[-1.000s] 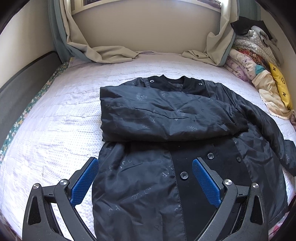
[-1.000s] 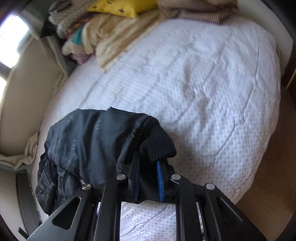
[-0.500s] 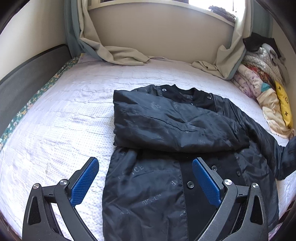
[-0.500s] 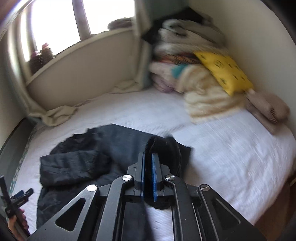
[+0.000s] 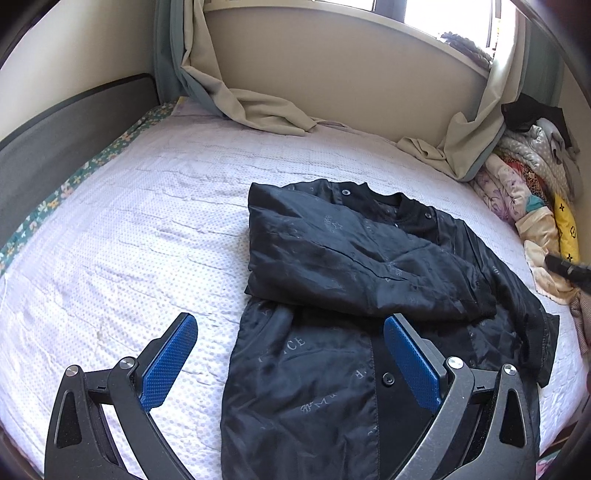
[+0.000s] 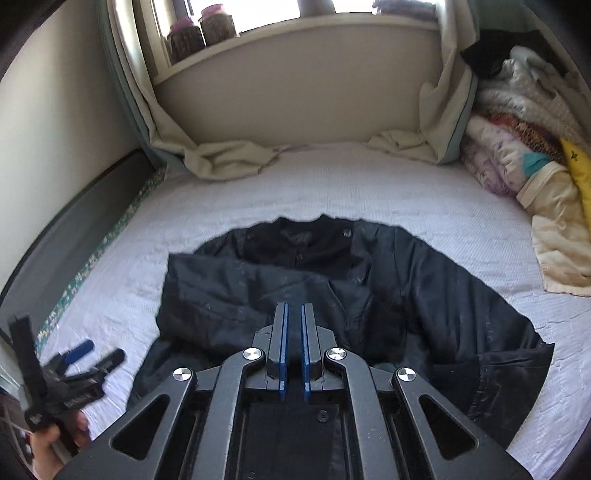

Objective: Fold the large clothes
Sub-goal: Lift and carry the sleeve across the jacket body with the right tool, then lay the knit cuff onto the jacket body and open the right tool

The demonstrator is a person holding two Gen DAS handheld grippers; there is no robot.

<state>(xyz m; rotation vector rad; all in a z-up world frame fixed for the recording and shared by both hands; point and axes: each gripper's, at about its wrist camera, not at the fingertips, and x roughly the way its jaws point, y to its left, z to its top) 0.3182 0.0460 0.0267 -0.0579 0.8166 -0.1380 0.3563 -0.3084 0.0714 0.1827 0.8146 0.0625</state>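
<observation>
A black button-front jacket (image 5: pixel 351 258) lies face up on the white dotted bedspread (image 5: pixel 129 240), collar toward the window. One sleeve (image 5: pixel 332 266) is folded across its chest. The other sleeve (image 6: pixel 480 332) lies bent along the jacket's right side, its cuff end (image 5: pixel 546 347) near the bed's edge. My left gripper (image 5: pixel 290 319) is open and hovers over the jacket's lower left hem with nothing between its pads. It also shows at bottom left in the right wrist view as the left gripper (image 6: pixel 74 365), held by a hand (image 6: pixel 48 443). My right gripper (image 6: pixel 293 304) is shut above the jacket's middle, with no cloth seen between its pads.
A pile of folded blankets and clothes (image 5: pixel 532 192) with a yellow cushion (image 5: pixel 565 229) fills the bed's right side. Curtain ends (image 5: pixel 258 110) lie on the bed under the window. A grey bed panel (image 5: pixel 55 140) runs along the left. Jars (image 6: pixel 199 33) stand on the sill.
My right gripper swung from the bed's right side to above the jacket with the cuff; the cuff has left its pads and the sleeve lies bent inward. My left gripper drifted slightly and stayed open.
</observation>
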